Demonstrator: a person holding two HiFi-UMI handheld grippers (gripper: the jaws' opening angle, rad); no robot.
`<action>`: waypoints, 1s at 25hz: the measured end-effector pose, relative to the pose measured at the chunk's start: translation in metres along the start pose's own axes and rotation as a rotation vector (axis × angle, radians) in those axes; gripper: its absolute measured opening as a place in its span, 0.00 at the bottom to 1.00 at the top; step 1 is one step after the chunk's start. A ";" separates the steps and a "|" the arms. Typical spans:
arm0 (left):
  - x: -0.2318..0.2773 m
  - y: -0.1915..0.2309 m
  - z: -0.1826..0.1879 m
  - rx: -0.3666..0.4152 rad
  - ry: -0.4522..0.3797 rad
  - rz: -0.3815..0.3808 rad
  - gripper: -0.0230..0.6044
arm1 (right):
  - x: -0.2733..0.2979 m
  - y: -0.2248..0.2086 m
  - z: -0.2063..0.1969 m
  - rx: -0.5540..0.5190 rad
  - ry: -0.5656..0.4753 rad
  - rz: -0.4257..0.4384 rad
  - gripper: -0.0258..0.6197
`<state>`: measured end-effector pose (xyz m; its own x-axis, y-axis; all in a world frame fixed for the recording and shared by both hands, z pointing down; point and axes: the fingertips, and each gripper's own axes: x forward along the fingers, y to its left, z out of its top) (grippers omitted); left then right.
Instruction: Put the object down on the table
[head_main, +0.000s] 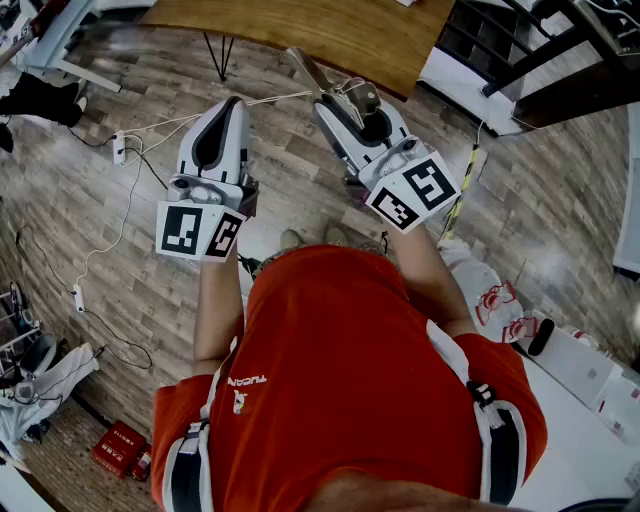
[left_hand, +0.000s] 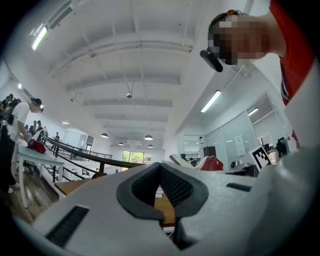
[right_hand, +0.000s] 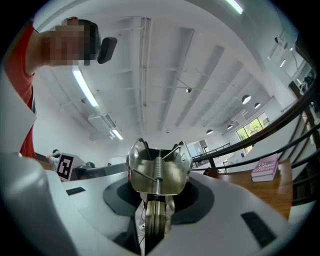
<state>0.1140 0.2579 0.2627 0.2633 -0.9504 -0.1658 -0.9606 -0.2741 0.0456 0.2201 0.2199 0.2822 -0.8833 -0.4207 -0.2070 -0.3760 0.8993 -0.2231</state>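
Right gripper (right_hand: 155, 202) clenched on metal spring-hinged tool (right_hand: 159, 172); exact kind unclear. Tool held aloft over wood floor (head_main: 120, 210), its long end sticking out past jaw tips toward wooden table (head_main: 330, 35). Table edge just ahead of gripper, not under it. Book (right_hand: 267, 168) on tabletop, off to gripper's right. Left gripper (head_main: 232, 105) alongside, jaws together, nothing between.

Step, judged: carry phase, put-down not begun.

Next: reach forward over tabletop, lower until tool rests, then release. Keep clear of book.

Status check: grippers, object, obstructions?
Left gripper shut, empty. Right gripper shut on metal tool, raised, not yet on wooden table. Nothing visibly in the way.
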 end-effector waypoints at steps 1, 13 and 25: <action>0.002 -0.002 -0.001 0.000 0.000 0.005 0.05 | -0.001 -0.003 0.001 -0.001 0.002 0.002 0.27; 0.013 0.012 -0.020 0.009 0.042 0.069 0.05 | 0.007 -0.024 -0.016 -0.024 0.035 0.015 0.27; 0.055 0.157 -0.026 -0.007 -0.006 0.052 0.05 | 0.143 -0.062 -0.049 -0.057 0.110 -0.064 0.27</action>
<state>-0.0195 0.1584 0.2867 0.2128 -0.9623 -0.1693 -0.9723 -0.2258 0.0612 0.1037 0.1096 0.3138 -0.8813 -0.4644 -0.0874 -0.4450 0.8778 -0.1773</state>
